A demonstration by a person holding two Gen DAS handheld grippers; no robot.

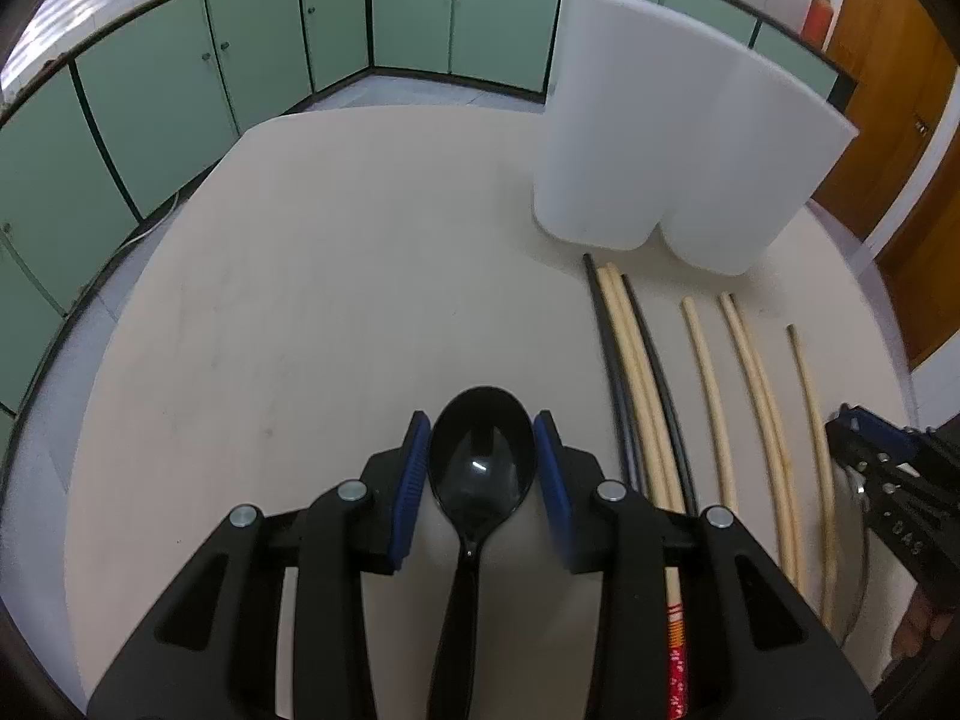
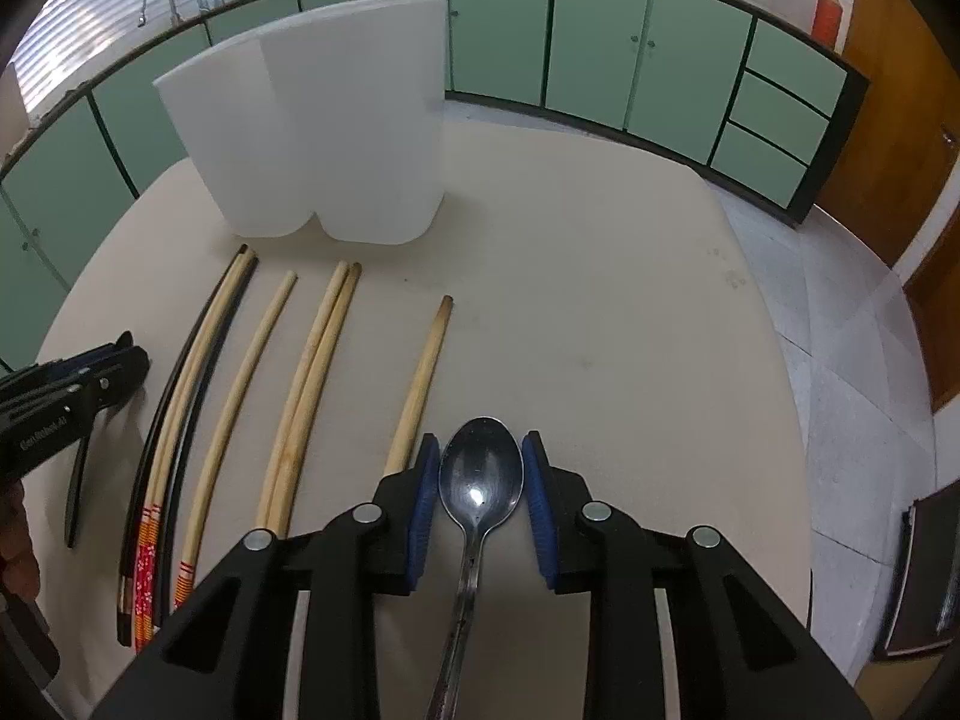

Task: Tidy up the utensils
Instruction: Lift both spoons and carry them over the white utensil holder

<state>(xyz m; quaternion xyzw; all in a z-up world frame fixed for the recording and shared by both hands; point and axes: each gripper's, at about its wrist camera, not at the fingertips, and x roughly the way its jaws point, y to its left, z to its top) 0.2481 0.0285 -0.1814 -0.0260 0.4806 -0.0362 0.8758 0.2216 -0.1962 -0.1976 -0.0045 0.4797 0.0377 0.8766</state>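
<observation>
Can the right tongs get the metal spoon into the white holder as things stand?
Probably yes: the right tongs sit around the metal spoon, and only bare table lies between them and the white holder; the chopsticks lie off to the side.

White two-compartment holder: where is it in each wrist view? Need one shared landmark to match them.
Left wrist: the white two-compartment holder stands upper right, just beyond the far tips of the chopsticks.
Right wrist: the holder stands upper left, again just beyond the chopstick tips.
Shared landmark: the red cylinder by the wooden door, far right in both.
</observation>
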